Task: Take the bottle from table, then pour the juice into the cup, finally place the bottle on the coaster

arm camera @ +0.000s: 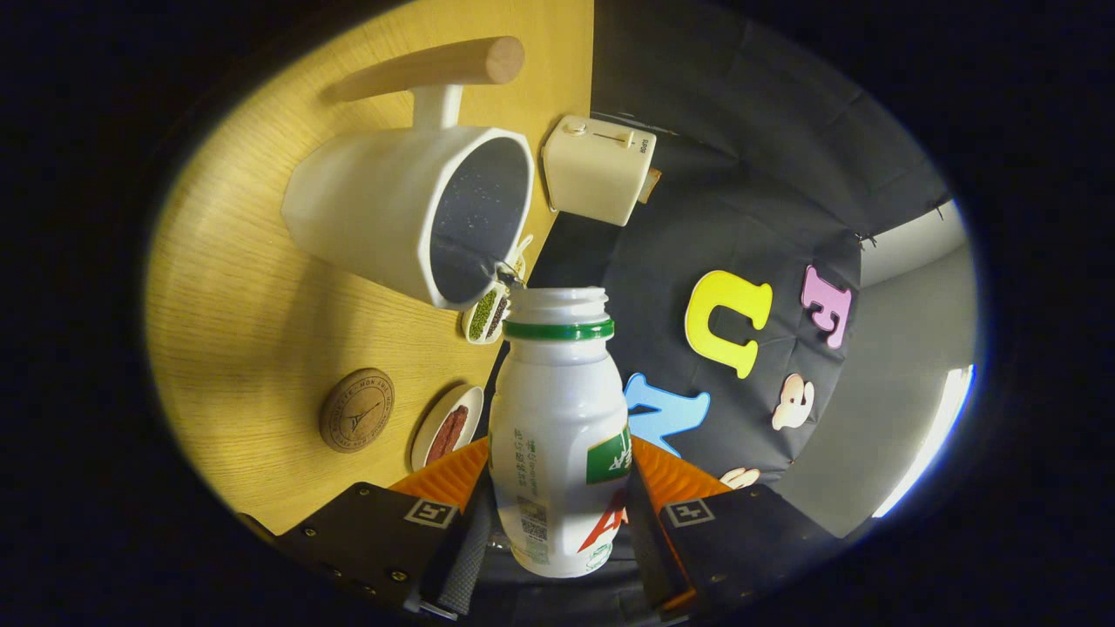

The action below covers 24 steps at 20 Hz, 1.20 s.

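Gripper closed on the bottle; both fingers press the lower body, one on each side, bottle seated between them. Jaws held apart only by the bottle's width.

Bottle: white plastic, green ring below the neck, printed label on the body. Cap off, mouth open. Long axis runs straight forward along the fingers, base nearest the camera, mouth pointing away from the gripper. Against the table the whole view is rolled: the wooden tabletop stands to the left of the gripper like a wall, so the bottle's axis lies roughly parallel to the table surface, tipped over rather than upright.

Cup: white, dark speckled inside, with a wooden bar handle on a white post. It sits ahead of the fingers and to their left, its open mouth facing toward the bottle's neck. Bottle mouth lies just beside the cup's nearest rim, close, touching not clear. No liquid stream can be made out.

Coaster: round, brown, stamped pattern, flat on the table, left of the bottle body and nearer the fingers than the cup. Nothing on it.

Other items: small dish with something red, between coaster and bottle; another dish with green and dark grains just under the cup rim; cream toaster beyond the cup, at the table's edge.
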Each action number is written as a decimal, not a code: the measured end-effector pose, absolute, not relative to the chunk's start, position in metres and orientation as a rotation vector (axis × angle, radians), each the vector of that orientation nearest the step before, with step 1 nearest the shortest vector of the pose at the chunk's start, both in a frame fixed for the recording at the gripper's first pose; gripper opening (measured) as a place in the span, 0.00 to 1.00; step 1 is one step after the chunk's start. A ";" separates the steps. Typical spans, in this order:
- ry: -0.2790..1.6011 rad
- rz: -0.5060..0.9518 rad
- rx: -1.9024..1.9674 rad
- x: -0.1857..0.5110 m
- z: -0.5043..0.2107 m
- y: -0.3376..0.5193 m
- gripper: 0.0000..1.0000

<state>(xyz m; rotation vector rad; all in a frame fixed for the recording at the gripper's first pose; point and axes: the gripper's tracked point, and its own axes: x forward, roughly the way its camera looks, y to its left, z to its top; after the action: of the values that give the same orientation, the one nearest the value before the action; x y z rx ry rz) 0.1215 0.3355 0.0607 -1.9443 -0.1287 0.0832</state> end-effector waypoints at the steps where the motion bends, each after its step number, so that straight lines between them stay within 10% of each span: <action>1: -0.129 0.082 -1.952 0.122 0.062 0.335 0.71; 24: -0.136 0.087 -2.045 0.116 0.064 0.343 0.71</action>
<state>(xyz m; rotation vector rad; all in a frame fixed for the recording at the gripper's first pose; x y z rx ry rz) 0.1157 0.3429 0.0644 -2.0451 -0.1355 0.0868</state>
